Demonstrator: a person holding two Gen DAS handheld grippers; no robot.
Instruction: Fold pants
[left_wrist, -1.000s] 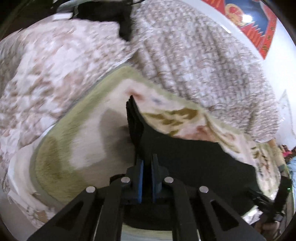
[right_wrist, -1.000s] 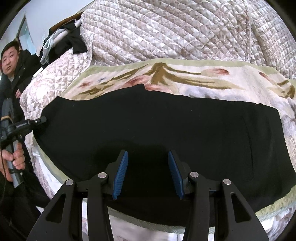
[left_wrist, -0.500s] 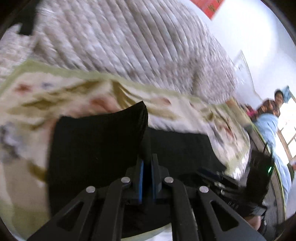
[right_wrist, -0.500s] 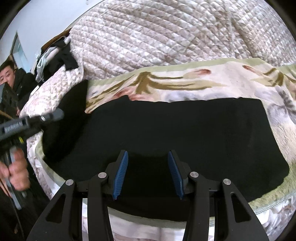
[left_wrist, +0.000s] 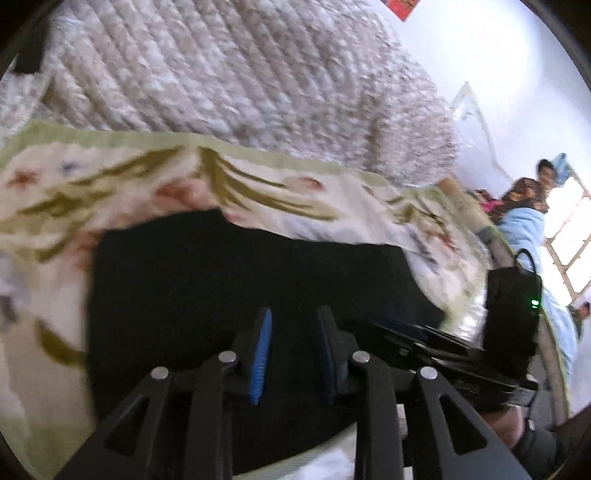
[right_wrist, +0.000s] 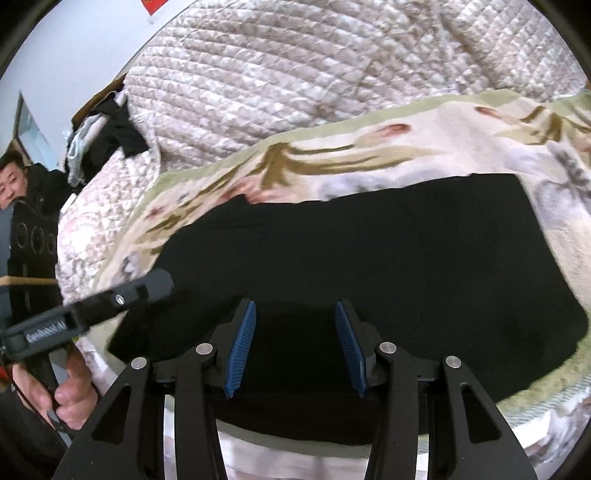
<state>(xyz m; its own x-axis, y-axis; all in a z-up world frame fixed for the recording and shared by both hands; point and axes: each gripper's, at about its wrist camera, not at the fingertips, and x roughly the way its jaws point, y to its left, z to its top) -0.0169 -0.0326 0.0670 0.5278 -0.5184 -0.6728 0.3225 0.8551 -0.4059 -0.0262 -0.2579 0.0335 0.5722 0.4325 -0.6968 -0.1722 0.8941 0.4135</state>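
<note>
The black pants lie folded flat on a floral blanket on the bed. They also show in the right wrist view as a wide black rectangle. My left gripper is open and empty, hovering over the near edge of the pants. My right gripper is open and empty over the near edge too. The left gripper also shows in the right wrist view, at the pants' left end. The right gripper shows in the left wrist view at the right.
A quilted beige comforter is heaped behind the blanket. A pile of dark clothes lies at the far left. A man in black sits left of the bed. People sit at the right by a window.
My left gripper carried the pants' end over to the right, laid it down on the rest, and opened. The pants now lie shorter and doubled. The right gripper stayed open.
</note>
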